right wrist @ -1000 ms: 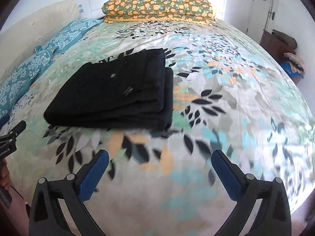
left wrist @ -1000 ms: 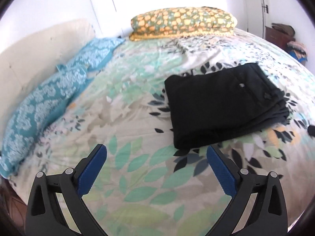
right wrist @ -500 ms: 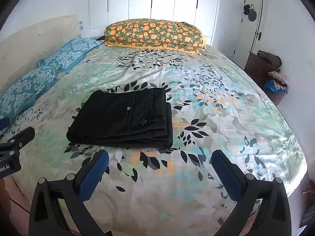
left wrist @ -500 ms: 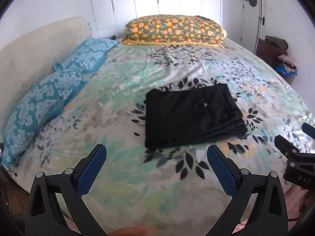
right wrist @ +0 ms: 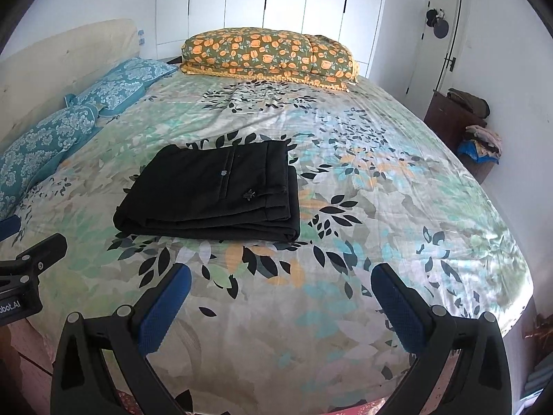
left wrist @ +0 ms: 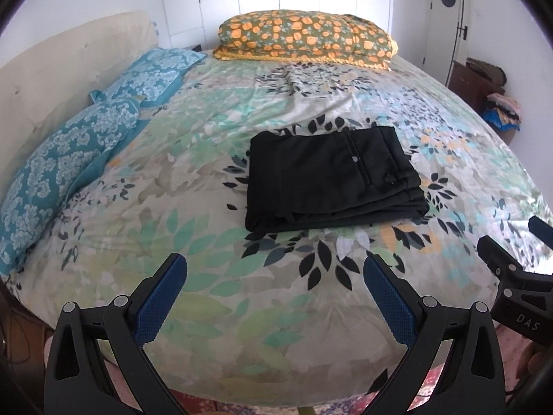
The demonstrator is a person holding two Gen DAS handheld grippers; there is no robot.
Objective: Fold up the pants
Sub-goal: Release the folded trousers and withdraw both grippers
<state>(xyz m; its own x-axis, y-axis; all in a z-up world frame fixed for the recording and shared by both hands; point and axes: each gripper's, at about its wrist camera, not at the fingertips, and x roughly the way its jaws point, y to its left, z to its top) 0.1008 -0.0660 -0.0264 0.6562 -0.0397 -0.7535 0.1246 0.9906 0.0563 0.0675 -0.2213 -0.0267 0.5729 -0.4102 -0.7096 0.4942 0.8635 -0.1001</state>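
The black pants (left wrist: 331, 176) lie folded into a flat rectangle in the middle of the leaf-print bedspread (left wrist: 214, 235), seen also in the right wrist view as black pants (right wrist: 214, 190). My left gripper (left wrist: 274, 276) is open over the bed's near edge, well short of the pants, nothing between its blue pads. My right gripper (right wrist: 280, 285) is open too, also held back from the pants and empty. The right gripper's black body shows at the right edge of the left wrist view, and the left gripper's at the left edge of the right wrist view.
An orange-flowered pillow (right wrist: 269, 55) lies at the far end of the bed. Two teal patterned pillows (left wrist: 86, 138) line the left side by a cream headboard (left wrist: 62, 65). A dark cabinet with piled clothes (right wrist: 463, 121) stands at the right wall near a door.
Both grippers have pulled back and up from the pants, so the whole bed now shows. The folded pants have stayed where they were.
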